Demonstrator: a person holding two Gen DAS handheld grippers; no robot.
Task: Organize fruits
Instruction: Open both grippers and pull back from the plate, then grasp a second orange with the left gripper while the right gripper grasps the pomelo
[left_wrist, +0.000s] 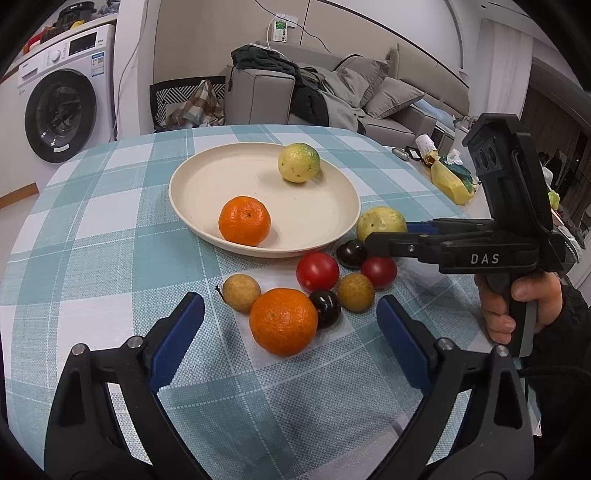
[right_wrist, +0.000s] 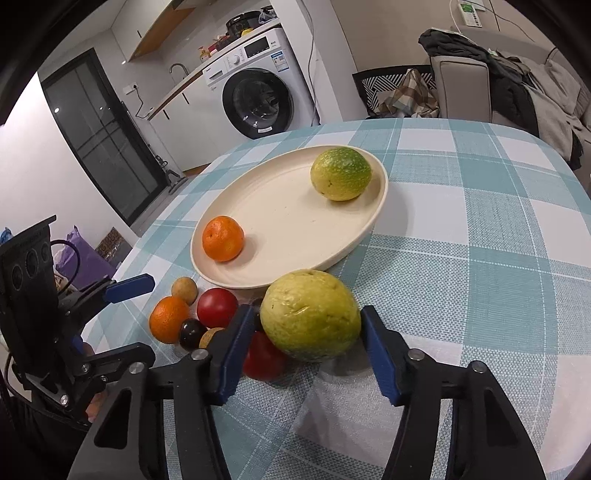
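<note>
Right gripper (right_wrist: 308, 332) sits with its fingers spread around the yellow-green guava (right_wrist: 310, 319) on the tabletop (right_wrist: 480, 277), just beside the cream plate (right_wrist: 280, 266). Left gripper (left_wrist: 290, 314) hovers open over the loose orange (left_wrist: 283, 320). Another orange (left_wrist: 244, 220) and a green-yellow fruit (left_wrist: 298, 163) sit on the plate.

tabletop (left_wrist: 110, 229): teal and white check cloth
plate (left_wrist: 192, 206): cream
plate's mandarin (left_wrist: 244, 220): orange
plate's round fruit (left_wrist: 298, 163): yellow, green-speckled
tomato (left_wrist: 317, 271) beside plate: red
tool pads (right_wrist: 380, 350): blue
</note>
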